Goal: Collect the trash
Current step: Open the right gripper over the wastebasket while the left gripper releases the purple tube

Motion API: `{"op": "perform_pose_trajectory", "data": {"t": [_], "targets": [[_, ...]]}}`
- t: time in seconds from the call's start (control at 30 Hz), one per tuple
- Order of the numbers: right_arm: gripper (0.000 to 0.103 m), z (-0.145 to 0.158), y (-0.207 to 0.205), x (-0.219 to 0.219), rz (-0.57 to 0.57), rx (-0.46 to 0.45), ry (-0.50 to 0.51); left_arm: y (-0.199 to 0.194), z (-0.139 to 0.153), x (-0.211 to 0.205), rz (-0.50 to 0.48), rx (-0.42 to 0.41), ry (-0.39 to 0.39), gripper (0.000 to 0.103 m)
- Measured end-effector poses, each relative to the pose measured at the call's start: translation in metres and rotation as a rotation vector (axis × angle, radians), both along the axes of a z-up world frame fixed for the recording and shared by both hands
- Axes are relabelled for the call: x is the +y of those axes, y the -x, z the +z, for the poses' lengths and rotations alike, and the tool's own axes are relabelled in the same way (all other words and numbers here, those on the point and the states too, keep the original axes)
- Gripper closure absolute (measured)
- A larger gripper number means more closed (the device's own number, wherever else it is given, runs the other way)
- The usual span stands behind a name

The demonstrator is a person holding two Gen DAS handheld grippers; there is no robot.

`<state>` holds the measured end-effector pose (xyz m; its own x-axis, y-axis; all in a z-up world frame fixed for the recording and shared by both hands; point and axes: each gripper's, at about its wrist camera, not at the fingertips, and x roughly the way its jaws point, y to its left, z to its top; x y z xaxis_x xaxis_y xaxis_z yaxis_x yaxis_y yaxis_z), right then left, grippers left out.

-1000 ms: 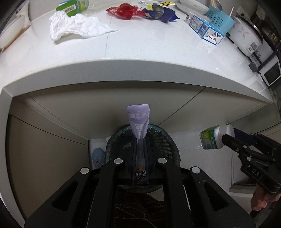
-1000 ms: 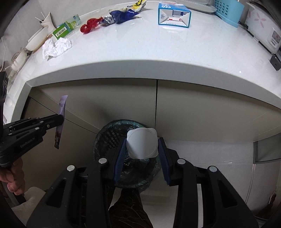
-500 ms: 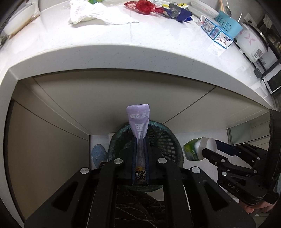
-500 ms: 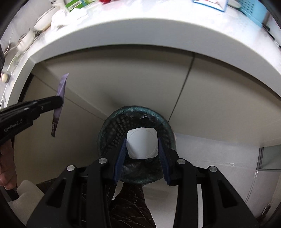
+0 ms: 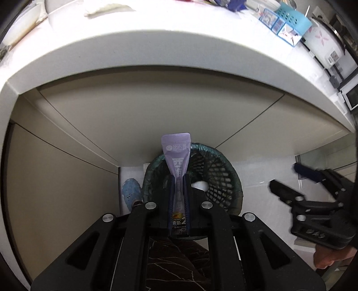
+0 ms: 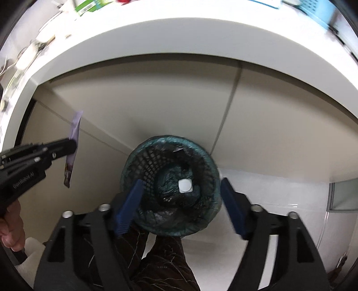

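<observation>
While my right gripper (image 6: 181,197) hangs directly above the wastebasket (image 6: 202,226), its blue-padded fingers (image 6: 128,207) stand wide apart with nothing between them. My left gripper (image 5: 179,192) is pressed together on a purple sachet (image 5: 176,154), which stands upright between the pads, its flared top above the fingertips and its printed lower end down by the gripper body. From the right wrist view, the left gripper (image 6: 72,145) sits off to the left of the basket, level, with the sachet (image 6: 71,152) hanging vertically across its tip, outside the basket rim. My left hand (image 6: 10,228) grips the handle at the frame edge.

A white-capped container (image 6: 185,185) lies at the bottom of the basket, on the crumpled dark green liner (image 6: 170,179). In the left wrist view only a white patch of it (image 5: 200,185) shows through the mesh, beside the left gripper's fingers, which cover the basket's near side.

Beige cabinet doors (image 5: 134,125) stand behind the basket, under the white countertop (image 5: 156,51). On the counter sit a blue-and-white carton (image 5: 279,26), a blue basket (image 5: 293,19) and a rice cooker (image 5: 322,38). A blue object (image 5: 131,194) lies on the floor to the left of the wastebasket; I cannot identify it.

Motion blur softens the right wrist view, and the counter items there are cut off at the top edge. The right gripper (image 5: 288,181) is also blurred in the left wrist view.
</observation>
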<state>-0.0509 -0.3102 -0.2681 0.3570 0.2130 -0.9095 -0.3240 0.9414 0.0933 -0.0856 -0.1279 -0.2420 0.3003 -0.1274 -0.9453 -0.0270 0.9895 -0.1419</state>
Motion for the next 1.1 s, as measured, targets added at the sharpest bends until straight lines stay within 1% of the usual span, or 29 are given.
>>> {"op": "perform_pose_trajectory", "data": {"t": [0.1,0.23,0.5,0.73,0.87,0.93,0.97,1.07,1.1], "targets": [[0.012,0.002,0.0,-0.015,-0.059,-0.02,-0.01,0.0,-0.007,-0.005,-0.021,0.008,-0.003,0.096],[0.008,0.005,-0.001,-0.036,-0.131,-0.037,-0.012,-0.003,-0.015,-0.016,-0.058,0.023,-0.005,0.096],[0.008,0.016,0.002,-0.065,-0.219,-0.044,-0.031,-0.007,-0.033,-0.041,-0.135,0.046,0.002,0.096],[0.008,0.02,0.005,-0.078,-0.243,-0.04,-0.041,-0.008,-0.045,-0.059,-0.189,0.062,-0.01,0.096],[0.008,0.016,0.004,-0.081,-0.251,-0.035,-0.042,-0.008,-0.042,-0.065,-0.208,0.055,-0.007,0.095],[0.008,0.016,0.004,-0.082,-0.253,-0.031,-0.041,-0.008,-0.041,-0.065,-0.207,0.051,-0.002,0.09],[0.008,0.016,0.004,-0.081,-0.252,-0.03,-0.04,-0.008,-0.04,-0.064,-0.204,0.048,0.0,0.089],[0.008,0.014,0.004,-0.08,-0.25,-0.027,-0.04,-0.009,-0.039,-0.061,-0.201,0.05,0.006,0.082],[0.008,0.012,0.003,-0.079,-0.25,-0.027,-0.041,-0.008,-0.038,-0.06,-0.197,0.05,0.01,0.074]]}}
